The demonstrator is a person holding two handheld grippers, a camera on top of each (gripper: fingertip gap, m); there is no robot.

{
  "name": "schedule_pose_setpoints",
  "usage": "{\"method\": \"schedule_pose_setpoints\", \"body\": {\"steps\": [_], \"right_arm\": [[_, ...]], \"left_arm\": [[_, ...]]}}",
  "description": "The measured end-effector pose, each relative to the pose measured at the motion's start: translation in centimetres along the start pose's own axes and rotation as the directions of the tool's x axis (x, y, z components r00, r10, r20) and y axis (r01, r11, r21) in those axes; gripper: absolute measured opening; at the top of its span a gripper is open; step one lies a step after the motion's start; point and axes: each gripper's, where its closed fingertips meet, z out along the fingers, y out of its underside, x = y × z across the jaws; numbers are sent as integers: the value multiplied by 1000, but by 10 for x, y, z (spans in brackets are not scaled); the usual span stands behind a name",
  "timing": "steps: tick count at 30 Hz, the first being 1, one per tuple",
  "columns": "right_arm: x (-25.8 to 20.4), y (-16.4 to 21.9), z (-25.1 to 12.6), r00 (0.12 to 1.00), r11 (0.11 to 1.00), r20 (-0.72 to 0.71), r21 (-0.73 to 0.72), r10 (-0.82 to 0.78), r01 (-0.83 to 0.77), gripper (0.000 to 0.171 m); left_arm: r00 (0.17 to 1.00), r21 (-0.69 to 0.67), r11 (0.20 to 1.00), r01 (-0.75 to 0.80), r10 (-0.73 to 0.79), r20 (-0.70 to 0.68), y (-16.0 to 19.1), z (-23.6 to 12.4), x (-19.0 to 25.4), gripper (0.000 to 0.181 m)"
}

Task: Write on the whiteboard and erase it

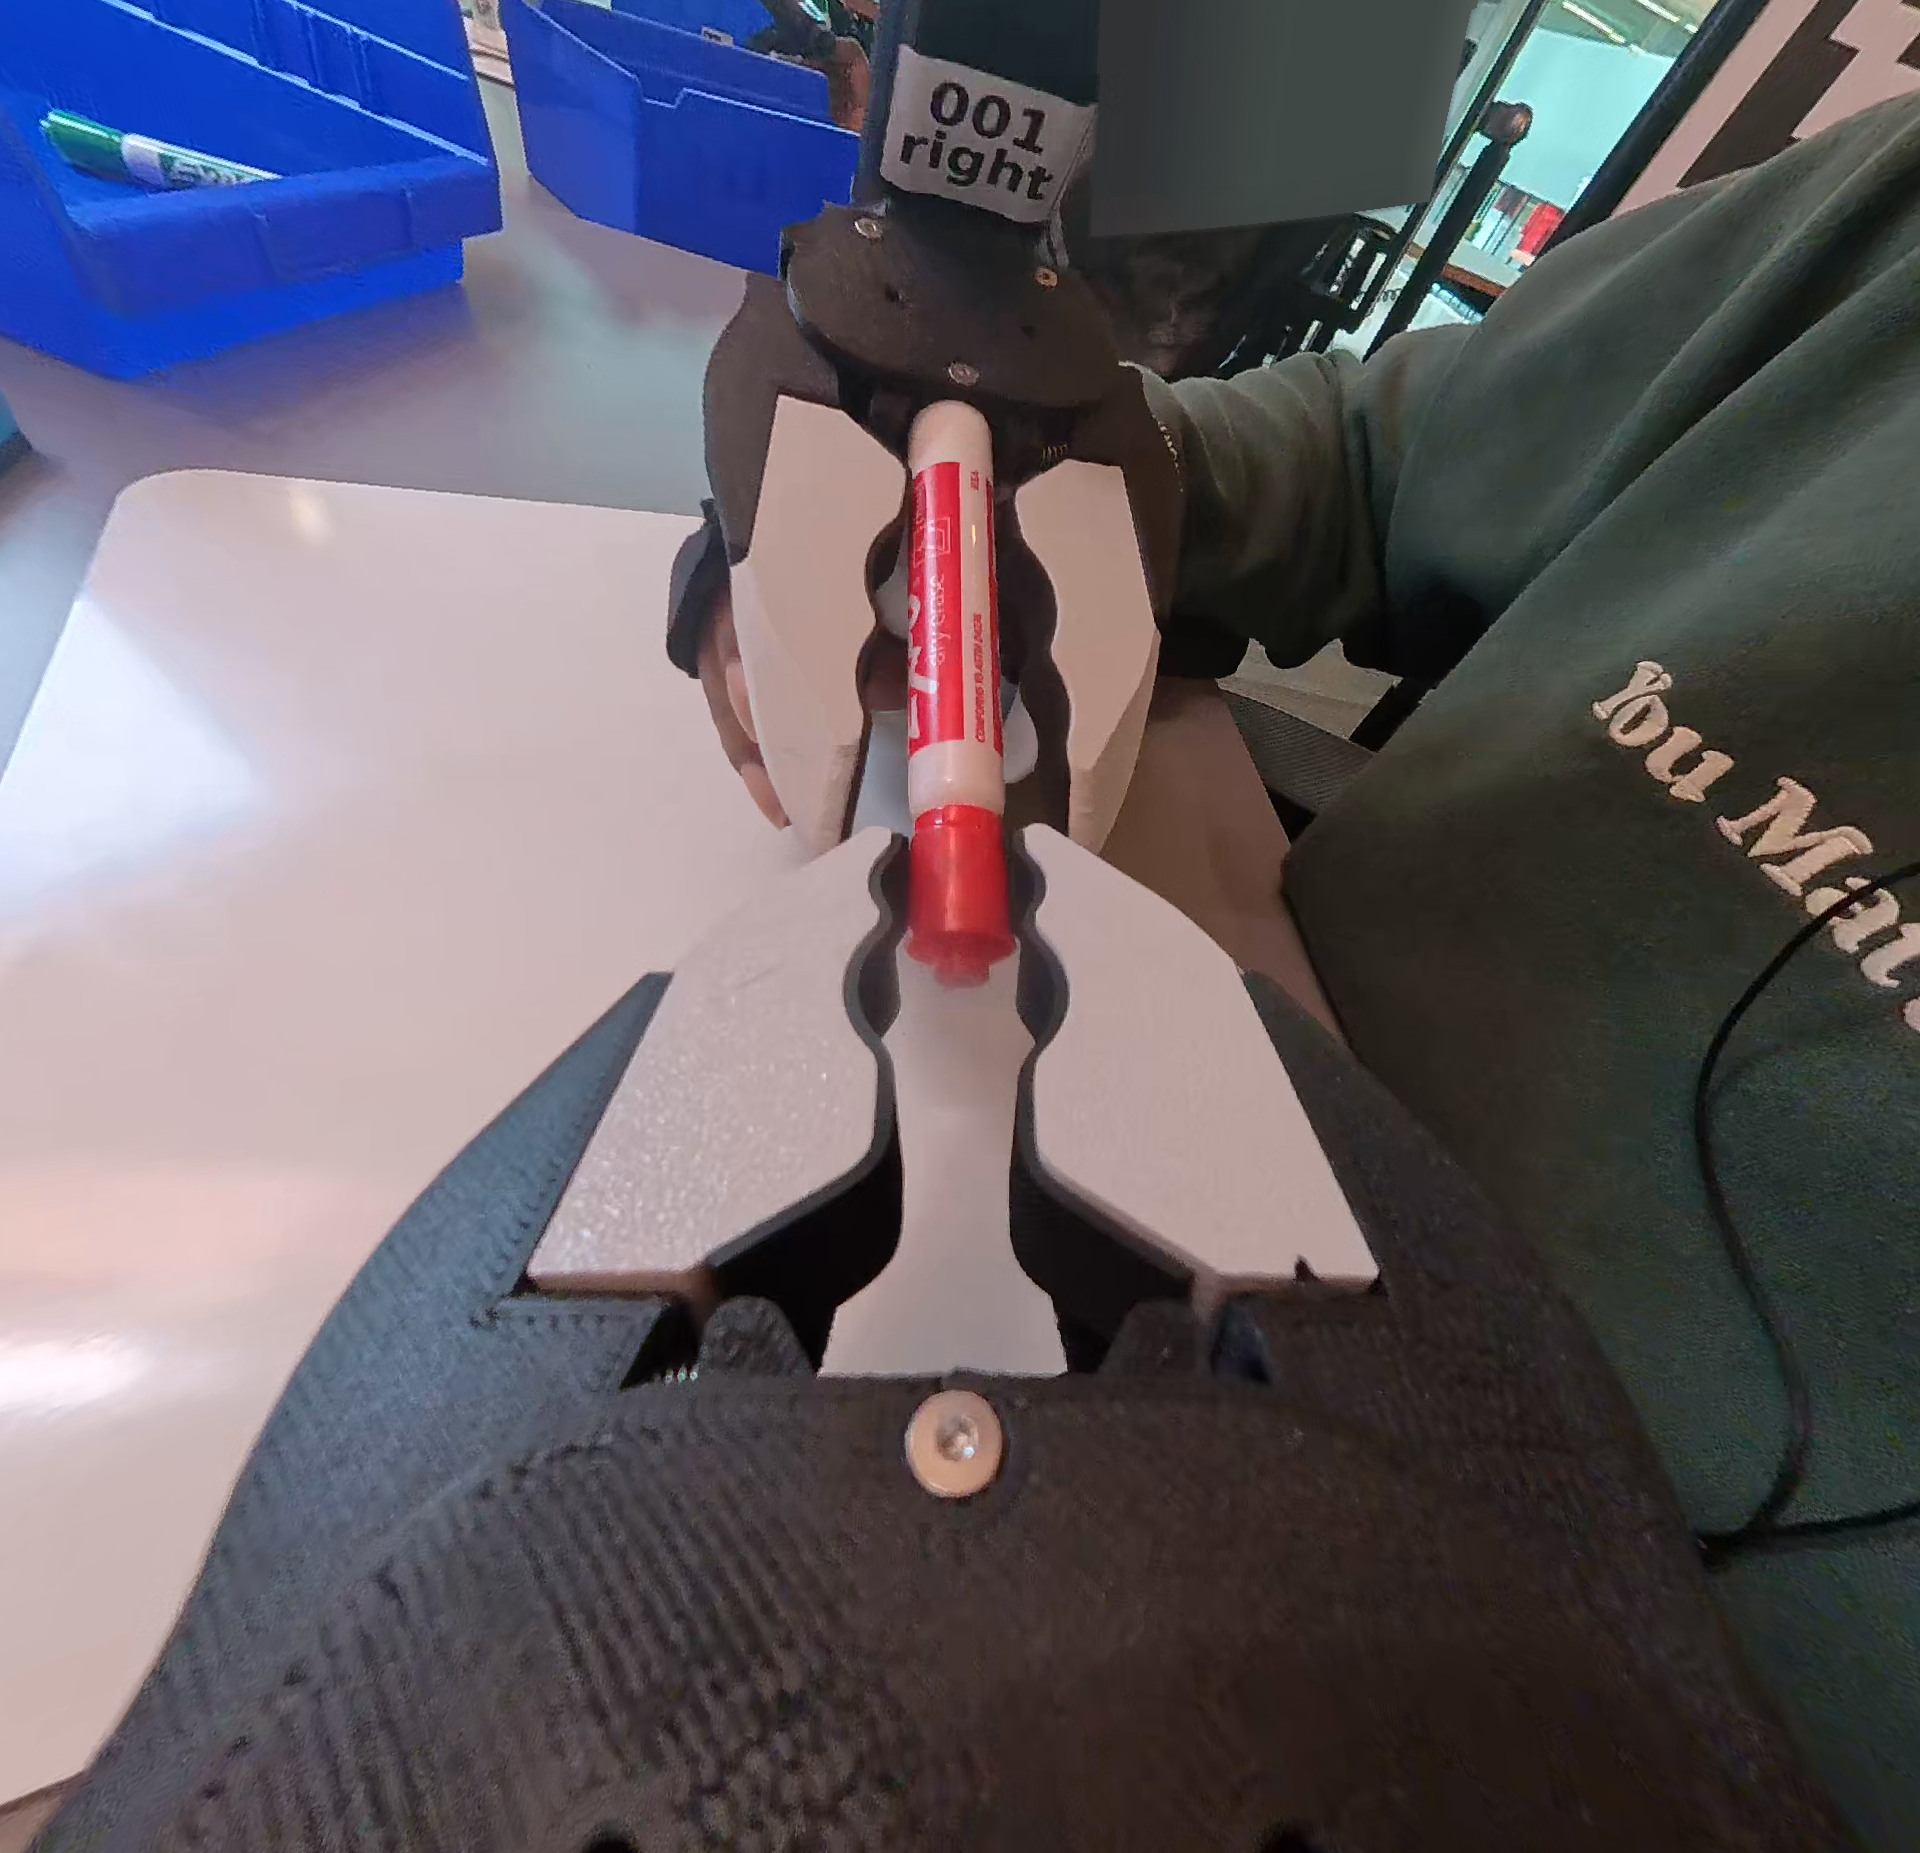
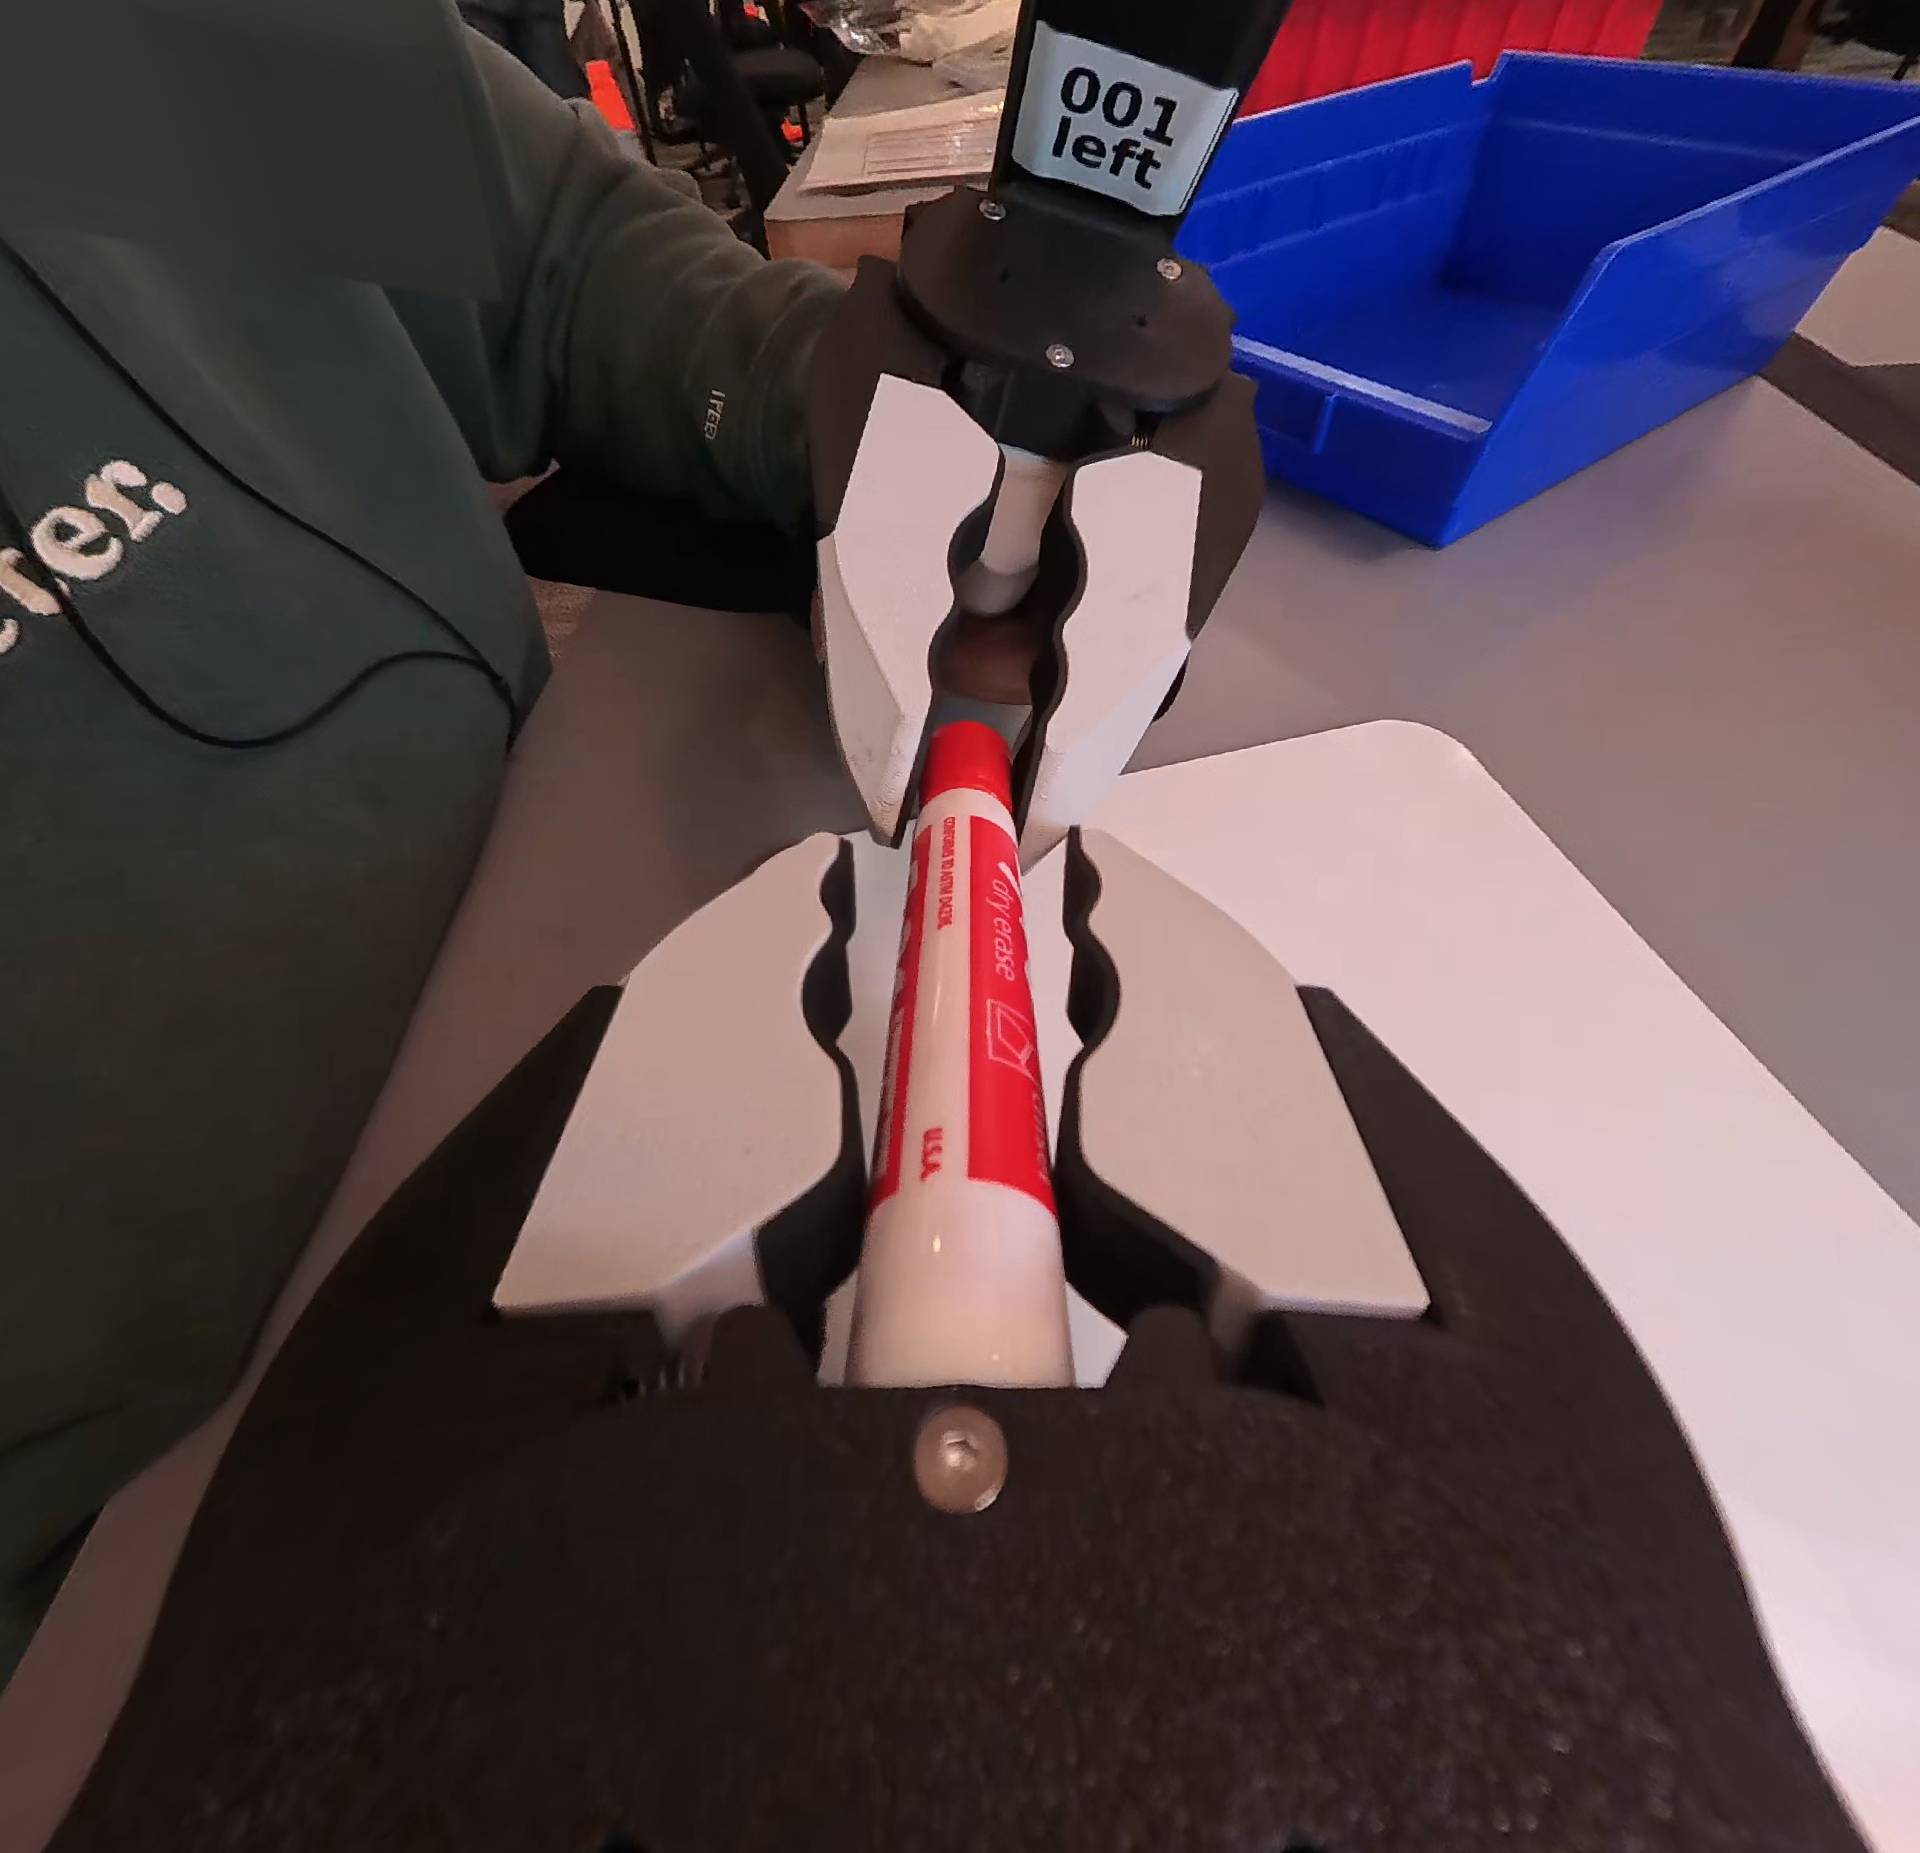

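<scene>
Two facing hand-held grippers: right hand-held gripper (image 2: 961, 847) clamped around red marker (image 2: 961, 1076), left hand-held gripper (image 1: 956, 847) closed on its cap (image 1: 956, 904).

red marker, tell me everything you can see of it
The red marker is a dry-erase pen with a white barrel, a red printed label and a glossy plastic look. The right gripper is shut on its barrel, the rear end deep between the jaws. Its red cap is still on and sits between the left gripper's jaws, which look closed around it. It is held in the air above the whiteboard.
</scene>
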Motion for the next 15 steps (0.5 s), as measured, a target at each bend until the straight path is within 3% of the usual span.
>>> {"method": "schedule_pose_setpoints", "body": {"steps": [15], "right_arm": [[0, 6, 2, 996, 997, 39, 13, 74, -75, 34]], "left_arm": [[999, -19, 999, 41, -41, -8, 6, 3, 0, 18]]}}
